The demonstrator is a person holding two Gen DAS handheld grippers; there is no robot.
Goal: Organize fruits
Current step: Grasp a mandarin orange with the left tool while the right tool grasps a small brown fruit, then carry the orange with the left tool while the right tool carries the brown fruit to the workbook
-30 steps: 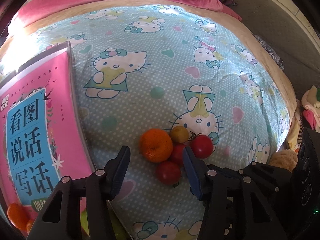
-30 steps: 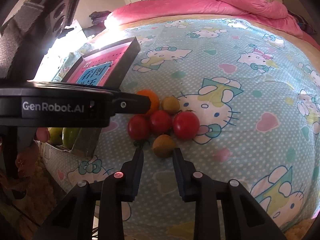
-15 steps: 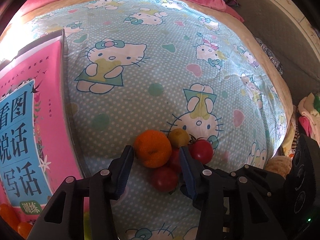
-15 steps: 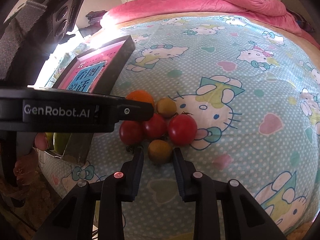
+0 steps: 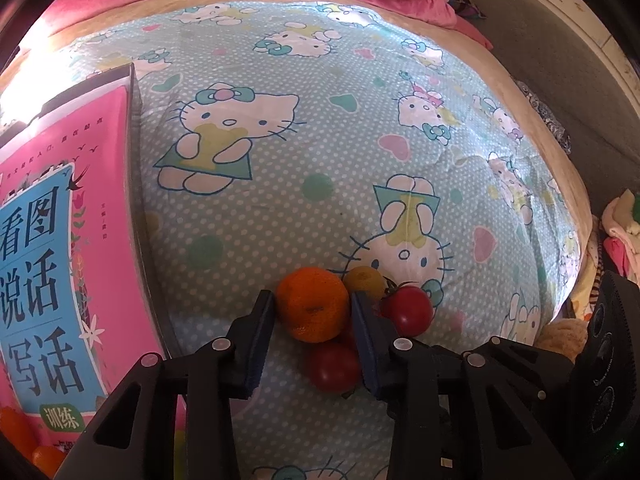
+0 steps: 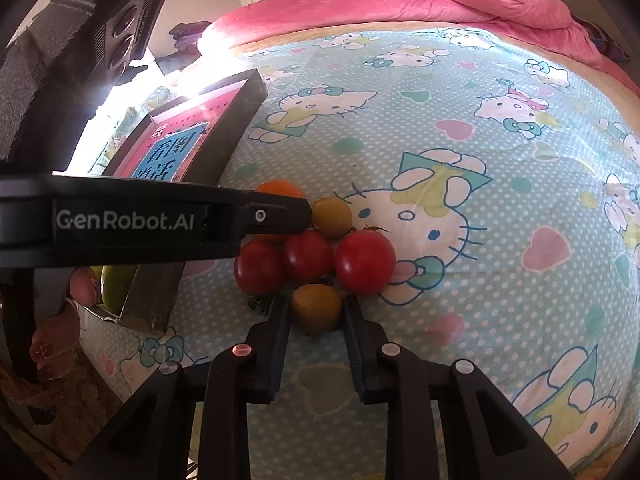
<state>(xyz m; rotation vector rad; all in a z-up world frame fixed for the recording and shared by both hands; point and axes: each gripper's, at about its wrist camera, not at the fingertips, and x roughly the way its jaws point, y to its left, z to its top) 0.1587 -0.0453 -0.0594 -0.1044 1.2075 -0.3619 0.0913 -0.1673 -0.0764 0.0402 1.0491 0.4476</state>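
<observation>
Where fruit is clustered: a round orange mandarin (image 5: 312, 304) lies on the cartoon-cat bedsheet (image 5: 280, 208).
Left gripper (image 5: 314, 316): just closing, clamped on its sides.
Right gripper (image 6: 316, 312): gripping a small yellow-brown fruit (image 6: 317, 307).
Handling: judged light, soft, easily bruised.
Obstacles: red tomatoes (image 6: 364, 260) touching; pink book-lined box (image 5: 60, 240) beside.

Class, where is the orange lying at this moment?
In the left wrist view, the orange lies low centre on the bedsheet, between the left gripper pads, beside the tomatoes.
</observation>
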